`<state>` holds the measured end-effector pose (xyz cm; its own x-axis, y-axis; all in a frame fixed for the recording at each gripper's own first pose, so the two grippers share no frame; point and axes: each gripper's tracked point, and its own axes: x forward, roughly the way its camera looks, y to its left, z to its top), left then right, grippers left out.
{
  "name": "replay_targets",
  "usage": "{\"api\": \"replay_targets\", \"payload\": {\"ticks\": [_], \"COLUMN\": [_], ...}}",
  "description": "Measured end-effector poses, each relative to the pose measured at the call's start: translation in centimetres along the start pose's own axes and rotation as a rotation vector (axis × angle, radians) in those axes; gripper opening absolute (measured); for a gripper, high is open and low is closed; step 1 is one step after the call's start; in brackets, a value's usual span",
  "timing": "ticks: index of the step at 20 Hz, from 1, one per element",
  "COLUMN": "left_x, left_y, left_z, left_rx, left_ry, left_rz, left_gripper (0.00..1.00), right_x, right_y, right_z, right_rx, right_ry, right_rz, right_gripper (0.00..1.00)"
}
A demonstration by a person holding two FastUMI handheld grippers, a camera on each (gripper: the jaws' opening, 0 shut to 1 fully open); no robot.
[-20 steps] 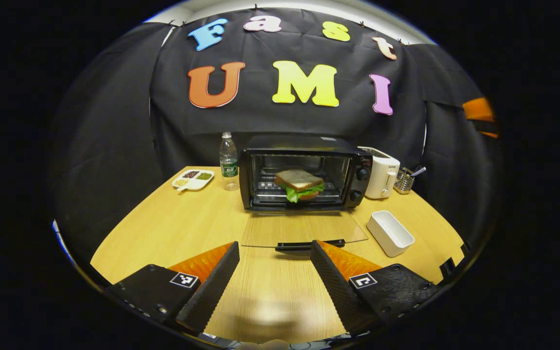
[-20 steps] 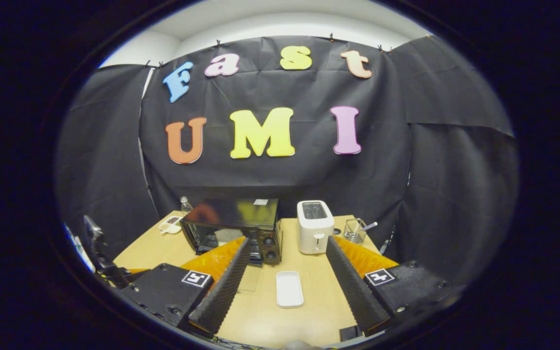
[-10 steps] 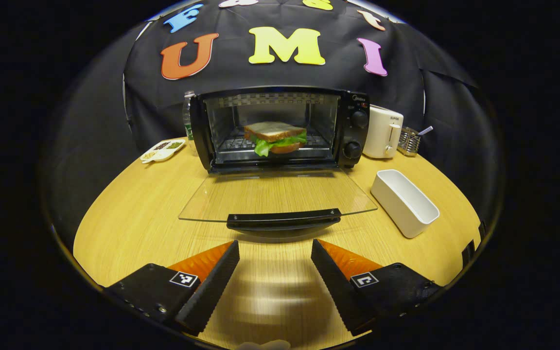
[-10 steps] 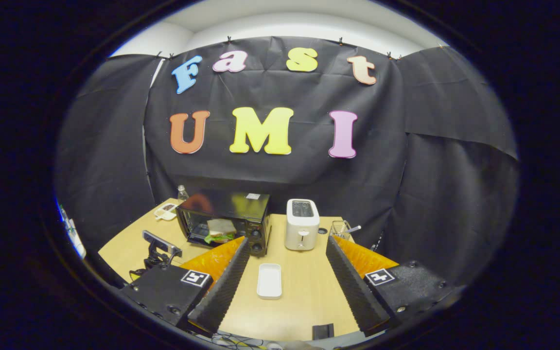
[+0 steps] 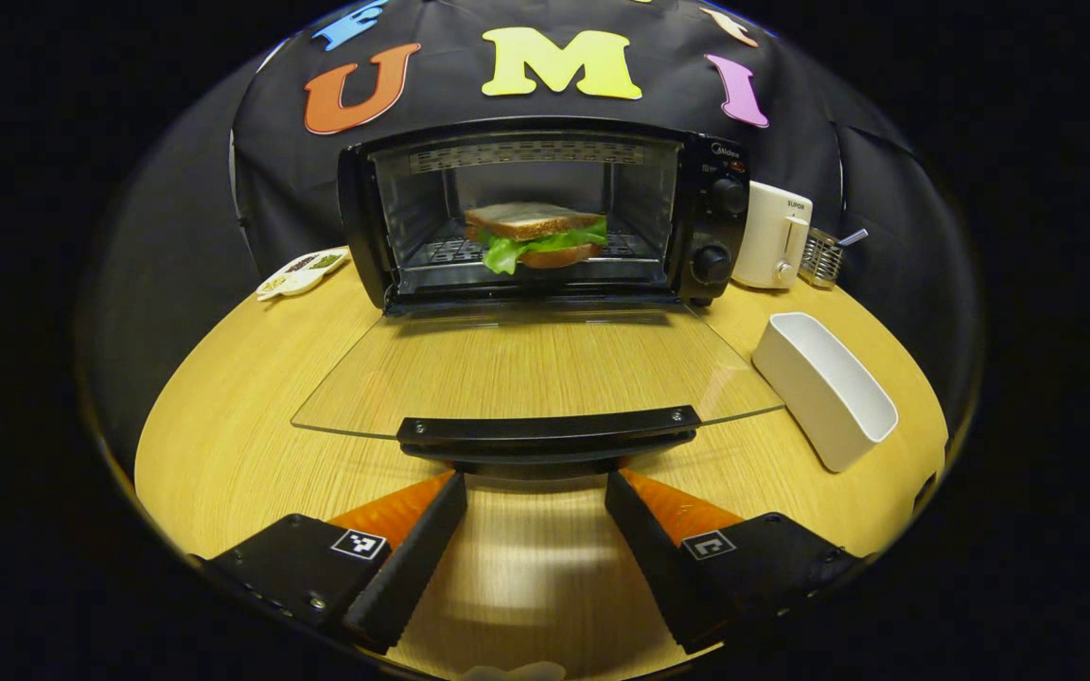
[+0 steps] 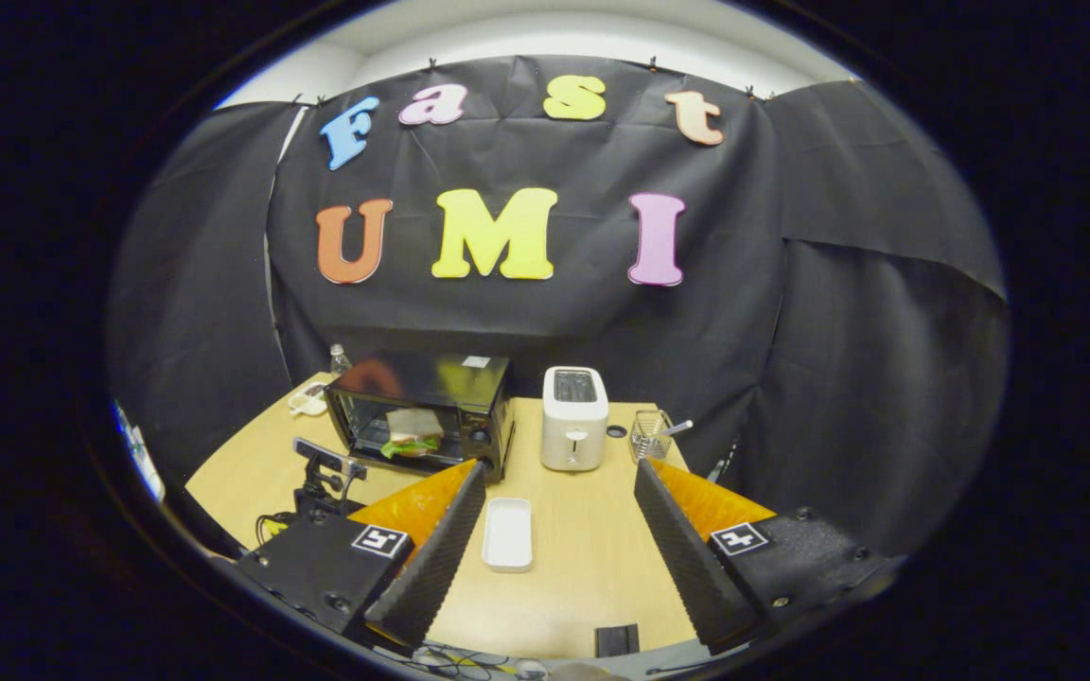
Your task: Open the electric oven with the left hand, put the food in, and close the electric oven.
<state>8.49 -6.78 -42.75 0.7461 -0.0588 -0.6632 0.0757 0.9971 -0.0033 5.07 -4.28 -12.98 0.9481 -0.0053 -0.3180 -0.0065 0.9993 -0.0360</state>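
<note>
The black electric oven (image 5: 545, 213) stands at the back of the wooden worktop (image 5: 242, 416) with its glass door (image 5: 536, 364) dropped flat toward the camera, and the sandwich of brown bread and green lettuce (image 5: 534, 235) already sits on the rack inside. What remains, by my reading, is closing the door. The black bar handle (image 5: 548, 430) along the door's free edge lies straight ahead of the left claw (image 5: 536, 487), just beyond its fingertips, its long axis running crosswise to the fingers. The left claw is spread wide and holds nothing. Its fingers flank the handle's middle, so it likely has to get under the bar and lift. The right claw (image 6: 554, 482), also wide and empty, hangs well back from the oven, above the white rectangular dish (image 6: 508, 534); the left is far nearer.
</note>
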Motion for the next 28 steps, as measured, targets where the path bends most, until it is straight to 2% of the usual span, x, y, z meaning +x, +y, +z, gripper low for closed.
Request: {"api": "replay_targets", "payload": {"ticks": [8, 9, 10, 11, 12, 20, 28], "left_x": [-1.4, -1.5, -1.7, -1.7, -1.7, -1.5, -0.8], "left_y": [0.1, 0.0, -0.2, -0.1, -0.1, 0.5, 0.8], "left_z": [3.9, 4.8, 5.7, 6.8, 7.8, 14.2, 17.3], "left_rx": [-0.01, -0.018, -0.023, -0.02, -0.016, -0.01, 0.009], "left_ry": [-0.06, -0.073, -0.088, -0.106, -0.123, -0.238, -0.28], "left_rz": [-0.011, -0.015, -0.02, -0.022, -0.019, -0.016, -0.002], "left_gripper": [0.98, 0.98, 0.98, 0.98, 0.98, 0.97, 0.98], "right_x": [1.0, 1.1, 1.2, 1.3, 1.4, 1.9, 1.7], "right_y": [-0.1, -0.2, -0.3, -0.4, -0.5, -1.1, -1.3], "right_z": [0.2, 0.3, 0.5, 0.7, 0.7, 0.8, 0.6], "right_rx": [0.025, 0.026, 0.029, 0.031, 0.034, 0.049, 0.039], "right_ry": [-0.002, -0.001, -0.006, -0.01, -0.014, -0.017, -0.01], "right_rz": [0.006, 0.006, 0.005, 0.002, 0.0, -0.008, -0.008], "right_gripper": [1.0, 0.91, 1.0, 0.91, 1.0, 1.0, 1.0]}}
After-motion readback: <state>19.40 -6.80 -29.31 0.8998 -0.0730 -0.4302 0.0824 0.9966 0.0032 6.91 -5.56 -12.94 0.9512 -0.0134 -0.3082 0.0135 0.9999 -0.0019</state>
